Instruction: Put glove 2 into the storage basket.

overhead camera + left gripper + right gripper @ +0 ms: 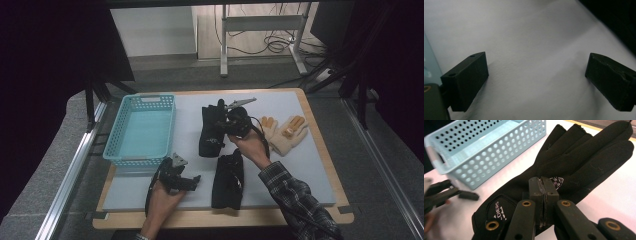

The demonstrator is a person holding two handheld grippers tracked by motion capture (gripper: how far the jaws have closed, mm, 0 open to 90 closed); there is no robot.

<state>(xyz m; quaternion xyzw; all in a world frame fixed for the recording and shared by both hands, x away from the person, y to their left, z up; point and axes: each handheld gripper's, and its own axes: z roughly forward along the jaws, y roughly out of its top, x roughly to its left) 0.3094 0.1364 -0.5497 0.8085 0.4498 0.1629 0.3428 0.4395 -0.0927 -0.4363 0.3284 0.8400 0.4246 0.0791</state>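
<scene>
A black glove with white lettering is pinched at its back by my right gripper, whose jaws meet on the fabric. The glove looks raised off the white table top, to the right of the basket. A second black glove lies flat near the front edge. My left gripper rests on the table by the basket's near corner. Its jaws stand wide apart over bare white surface, with nothing between them.
A light blue perforated basket stands at the left of the table and looks hollow inside. A pair of tan gloves lies at the right. The left gripper also appears, blurred, beside the basket.
</scene>
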